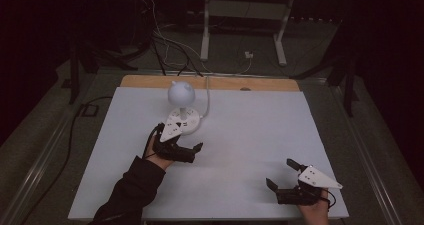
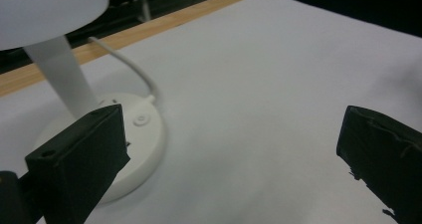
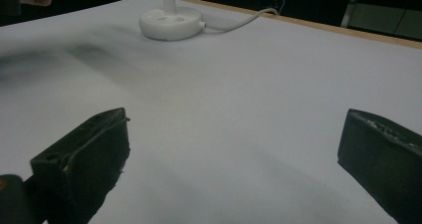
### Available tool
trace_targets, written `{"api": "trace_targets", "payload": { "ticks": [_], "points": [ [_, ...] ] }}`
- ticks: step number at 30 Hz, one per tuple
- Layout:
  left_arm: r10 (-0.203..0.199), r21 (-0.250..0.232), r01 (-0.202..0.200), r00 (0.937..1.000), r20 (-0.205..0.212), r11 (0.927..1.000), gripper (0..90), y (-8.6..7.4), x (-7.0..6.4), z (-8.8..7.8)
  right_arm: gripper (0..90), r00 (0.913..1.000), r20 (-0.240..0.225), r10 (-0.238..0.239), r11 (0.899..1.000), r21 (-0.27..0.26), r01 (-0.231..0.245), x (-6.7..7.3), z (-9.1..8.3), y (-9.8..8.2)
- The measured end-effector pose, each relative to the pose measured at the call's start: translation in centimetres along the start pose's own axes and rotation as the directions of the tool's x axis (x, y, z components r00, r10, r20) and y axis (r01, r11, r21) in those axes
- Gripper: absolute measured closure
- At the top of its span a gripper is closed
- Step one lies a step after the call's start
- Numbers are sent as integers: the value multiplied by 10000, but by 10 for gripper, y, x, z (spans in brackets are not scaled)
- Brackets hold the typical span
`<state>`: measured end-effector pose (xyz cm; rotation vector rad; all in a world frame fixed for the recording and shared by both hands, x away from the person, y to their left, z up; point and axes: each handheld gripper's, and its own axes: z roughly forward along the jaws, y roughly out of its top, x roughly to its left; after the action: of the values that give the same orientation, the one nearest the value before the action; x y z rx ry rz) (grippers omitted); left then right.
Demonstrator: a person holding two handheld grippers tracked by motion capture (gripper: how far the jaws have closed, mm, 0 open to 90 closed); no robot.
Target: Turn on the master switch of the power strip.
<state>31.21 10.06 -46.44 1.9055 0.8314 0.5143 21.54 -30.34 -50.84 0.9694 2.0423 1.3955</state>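
white lamp point(image 1: 180, 102), white table point(image 1: 250, 135), black jaws

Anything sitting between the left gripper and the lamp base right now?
Nothing visible. The left gripper, jaws open, sits right beside the lamp base, one jaw by its rim. Bare white table lies around them.

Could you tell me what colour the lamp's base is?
White, clearest in the right gripper view: lamp base.

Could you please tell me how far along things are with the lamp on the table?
Nothing looks done yet: the white desk lamp stands upright, unlit, its cord trailing back. In hand: the left gripper, jaws open, sits beside the lamp base. The right gripper rests open, holding nothing. Any contact is still to come.
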Motion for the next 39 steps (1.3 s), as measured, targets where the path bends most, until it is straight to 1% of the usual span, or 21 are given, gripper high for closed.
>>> {"api": "trace_targets", "payload": {
  "ticks": [2,7,8,11,17,20,21,22,23,26,27,28,29,31,32,33,34,35,37,38,39],
  "points": [
    [-65,5,66,9998,-198,10000,1,1,0,3,0,10000,0,2,10000,-3,-2,0,0,0],
    [-153,45,156,9986,-508,9999,1,4,-2,11,0,10000,-4,40,10000,-12,-40,0,0,0],
    [-175,88,181,9973,-716,9998,1,5,-3,13,0,10000,-4,46,10000,-15,-46,0,0,0],
    [-249,17,252,9950,-971,9997,1,6,-4,16,0,10000,-8,36,10000,-18,-36,0,-1,0],
    [-424,29,432,9905,-1308,9991,1,7,-5,24,0,10000,-21,42,10000,-28,-42,0,-1,0],
    [-355,107,377,9866,-1595,9992,1,7,-7,29,0,10000,-39,61,10000,-14,-61,-1,0,0],
    [-474,53,488,9871,-1527,9988,1,7,-7,31,0,10000,-38,89,10000,-6,-89,-1,0,0],
    [-522,73,541,9857,-1602,9985,1,6,-7,33,0,9999,-44,116,9999,-10,-116,-1,0,0],
    [-491,87,512,9845,-1681,9986,1,6,-8,35,0,9999,-45,109,9999,-21,-109,-1,-1,0],
    [-455,54,470,9851,-1657,9989,2,5,-9,38,0,9999,-51,87,9999,-50,-88,-1,-1,0],
    [-270,48,284,9833,-1799,9996,2,4,-11,41,0,9999,-56,93,9999,-55,-93,-1,-1,0],
    [-265,35,276,9823,-1855,9996,2,4,-11,42,0,9999,-53,88,9999,-56,-89,-1,-1,0],
    [-348,-50,345,9814,-1888,9994,1,3,-11,43,0,9999,-51,98,9999,-62,-99,-1,-1,0],
    [-537,-147,518,9760,-2112,9985,1,3,-10,43,0,9999,-57,111,9999,-66,-111,-1,-1,0],
    [-671,-191,645,9768,-2032,9977,1,2,-10,44,0,9999,-60,115,9999,-69,-116,-1,-1,0],
    [-592,-167,569,9737,-2200,9982,2,2,-11,44,0,9999,-62,115,9999,-68,-116,-1,-1,0],
    [-592,-167,569,9737,-2200,9982,1,2,-11,44,0,9999,-65,116,9999,-79,-117,-1,-2,0],
    [-429,-168,400,9708,-2359,9991,1,0,-12,47,0,9999,-68,113,9999,-84,-113,-1,-2,0],
    [-396,-191,361,9697,-2410,9992,1,-1,-13,49,0,9999,-73,113,9999,-90,-114,-1,-2,0],
    [-380,-195,344,9720,-2318,9992,1,-2,-13,49,0,9999,-69,114,9999,-90,-115,-1,-2,0],
    [-249,-138,222,9702,-2410,9997,2,-3,-13,50,0,9999,-67,109,9999,-90,-110,-1,-2,0]
  ]
}}
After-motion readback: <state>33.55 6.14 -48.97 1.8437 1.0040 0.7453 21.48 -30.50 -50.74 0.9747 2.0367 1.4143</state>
